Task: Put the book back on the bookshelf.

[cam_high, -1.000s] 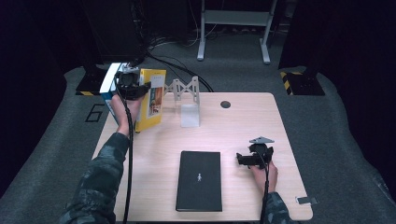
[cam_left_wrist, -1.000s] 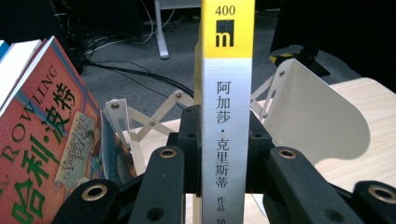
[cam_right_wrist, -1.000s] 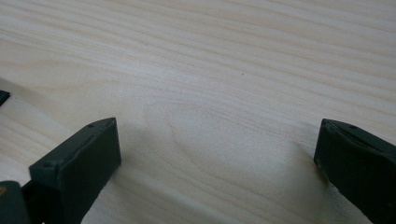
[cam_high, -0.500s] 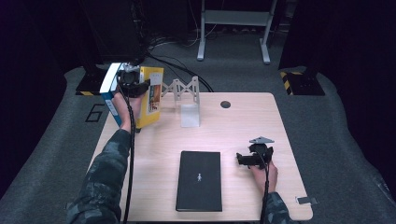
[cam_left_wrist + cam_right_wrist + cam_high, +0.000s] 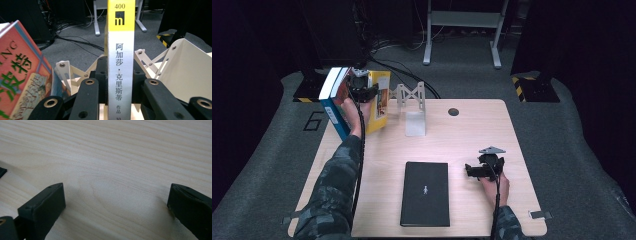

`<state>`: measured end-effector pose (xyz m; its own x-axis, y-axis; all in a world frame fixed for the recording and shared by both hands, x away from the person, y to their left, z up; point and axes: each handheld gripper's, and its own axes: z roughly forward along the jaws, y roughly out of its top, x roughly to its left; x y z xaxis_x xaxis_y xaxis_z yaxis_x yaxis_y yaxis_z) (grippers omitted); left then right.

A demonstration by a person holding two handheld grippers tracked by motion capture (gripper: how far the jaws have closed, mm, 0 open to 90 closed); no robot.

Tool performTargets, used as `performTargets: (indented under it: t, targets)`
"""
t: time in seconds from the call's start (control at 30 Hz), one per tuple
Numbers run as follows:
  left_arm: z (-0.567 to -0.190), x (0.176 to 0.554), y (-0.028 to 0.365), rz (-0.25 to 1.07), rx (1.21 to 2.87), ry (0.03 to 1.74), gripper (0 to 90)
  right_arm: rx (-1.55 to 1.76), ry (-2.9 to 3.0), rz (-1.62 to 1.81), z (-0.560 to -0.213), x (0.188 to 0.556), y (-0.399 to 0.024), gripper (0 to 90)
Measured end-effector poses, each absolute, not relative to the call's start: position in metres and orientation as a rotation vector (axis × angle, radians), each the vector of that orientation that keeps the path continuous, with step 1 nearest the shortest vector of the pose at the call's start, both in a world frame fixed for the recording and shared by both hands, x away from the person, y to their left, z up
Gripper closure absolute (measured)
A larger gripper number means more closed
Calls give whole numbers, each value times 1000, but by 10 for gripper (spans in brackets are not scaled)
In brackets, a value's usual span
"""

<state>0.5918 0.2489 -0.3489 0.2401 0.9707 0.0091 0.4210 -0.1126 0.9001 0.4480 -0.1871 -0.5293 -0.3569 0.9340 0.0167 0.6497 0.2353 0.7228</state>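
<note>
Left gripper (image 5: 362,92) raised at the table's (image 5: 462,135) far-left corner, jaws clamped on the yellow book's (image 5: 121,50) spine — upright, beside the white bookend (image 5: 412,107). Its lower edge is cut off. Right gripper (image 5: 484,167) rests low, jaws wide, empty.

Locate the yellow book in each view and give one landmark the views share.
High view: yellow book at the table's far left corner, clamped by the left gripper.
Left gripper view: centre, spine upright between the jaws.
Right gripper view: not in it.
Shared landmark: white bookstand.
</note>
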Motion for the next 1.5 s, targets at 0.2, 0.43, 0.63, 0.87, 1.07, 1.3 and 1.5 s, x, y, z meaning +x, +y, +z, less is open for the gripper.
performTargets:
  t: [0.2, 0.43, 0.63, 0.87, 1.07, 1.3, 1.5]
  targets:
    - [-359, 587, 247, 825, 1674, 1306, 749, 1457, 2089, 911, -529, 448, -187, 12]
    - [-368, 574, 253, 801, 1632, 1297, 748, 1452, 2090, 911, -529, 448, -187, 14]
    - [-369, 561, 256, 782, 1621, 1289, 745, 1447, 2097, 911, -529, 448, -187, 15]
    - [-370, 539, 263, 747, 1666, 1280, 740, 1452, 2094, 911, -529, 447, -187, 15]
    - [-375, 518, 268, 731, 1689, 1255, 737, 1453, 2094, 912, -529, 447, -187, 16]
    - [-383, 495, 270, 718, 1723, 1240, 734, 1453, 2094, 911, -529, 447, -187, 16]
    - [-388, 482, 277, 707, 1749, 1253, 731, 1453, 2094, 911, -529, 447, -187, 16]
